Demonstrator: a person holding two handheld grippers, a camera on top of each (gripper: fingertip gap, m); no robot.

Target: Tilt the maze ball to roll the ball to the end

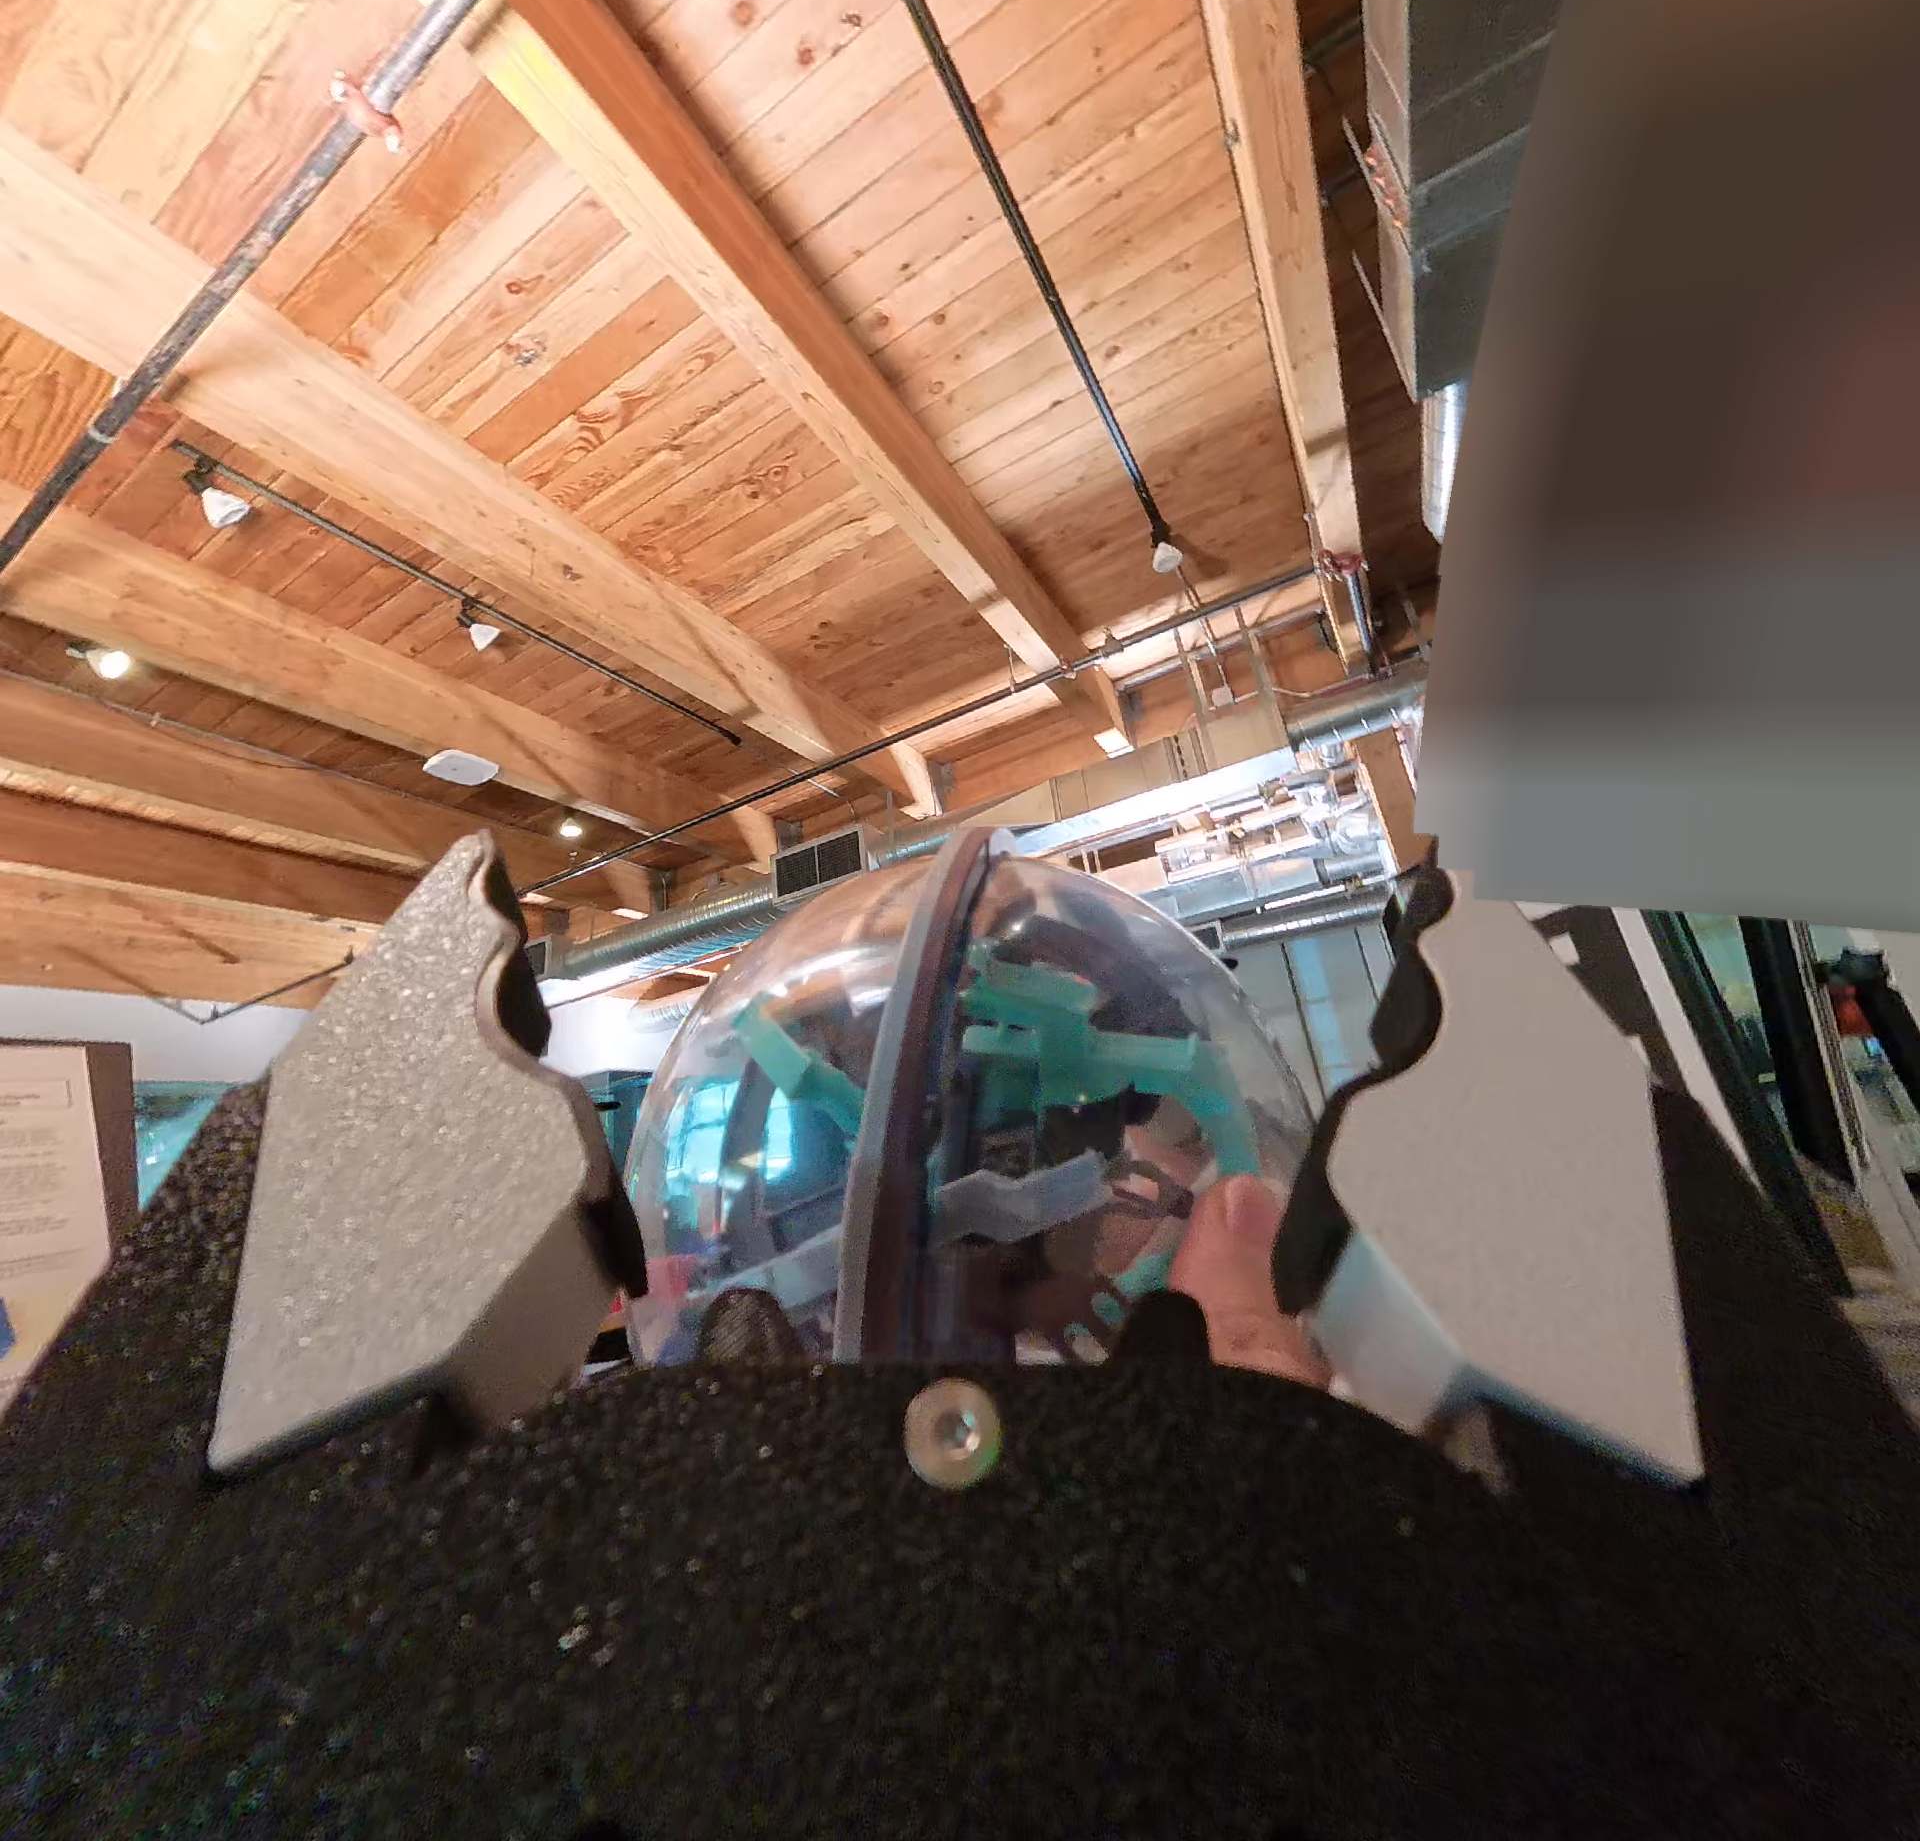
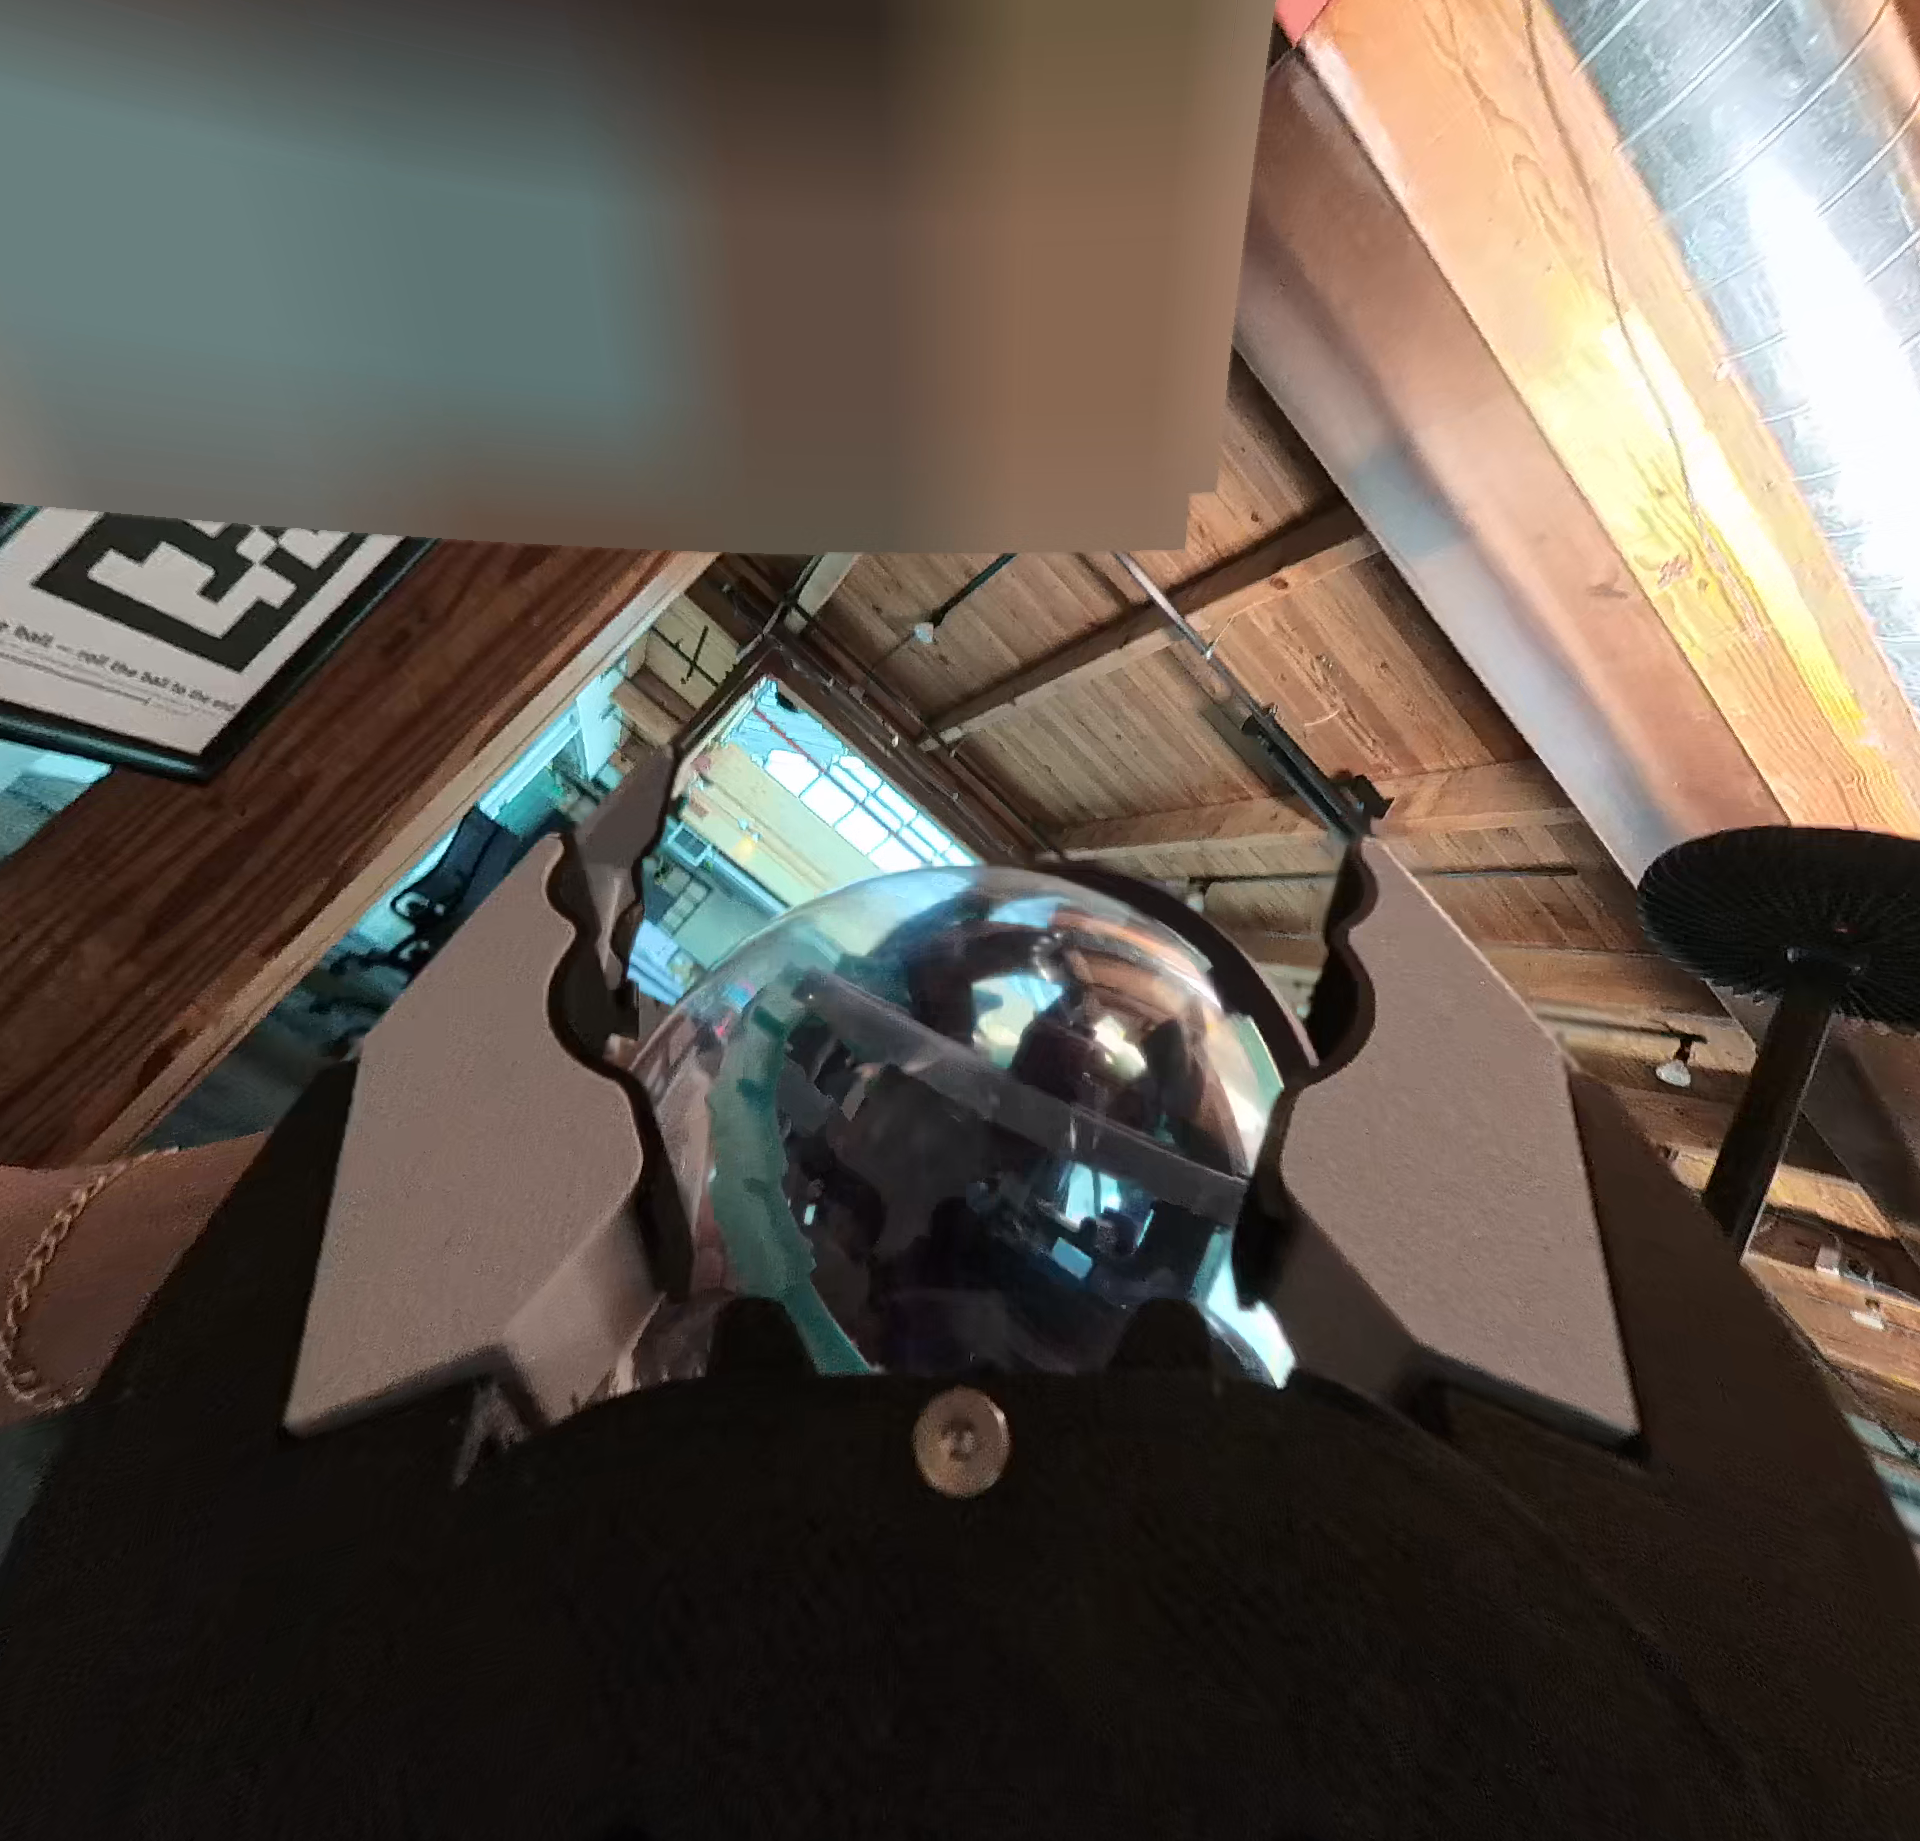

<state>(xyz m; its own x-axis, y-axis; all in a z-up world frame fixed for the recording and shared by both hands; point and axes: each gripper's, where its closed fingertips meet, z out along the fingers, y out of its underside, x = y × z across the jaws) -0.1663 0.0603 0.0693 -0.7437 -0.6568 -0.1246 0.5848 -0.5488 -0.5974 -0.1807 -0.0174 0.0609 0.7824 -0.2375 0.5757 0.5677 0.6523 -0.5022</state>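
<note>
The timber ceiling (image 1: 644, 357) fills the upper part of the left wrist view, its beams running from about 11 o'clock toward 4 o'clock. Below it, the maze ball (image 1: 966, 1116), a clear sphere with teal and grey tracks inside, sits between the fingers of the left gripper (image 1: 961, 1095). The jaws stand wide, each finger close beside the sphere's flanks at 9 and 3 o'clock; whether they press it I cannot tell. A thumb (image 1: 1236, 1272) rests on the ball at 4 o'clock.

In the right wrist view the maze ball (image 2: 966, 1095) lies between the right gripper (image 2: 961, 1043) fingers, jaws wide and hugging its sides. The small inner ball cannot be made out.
</note>
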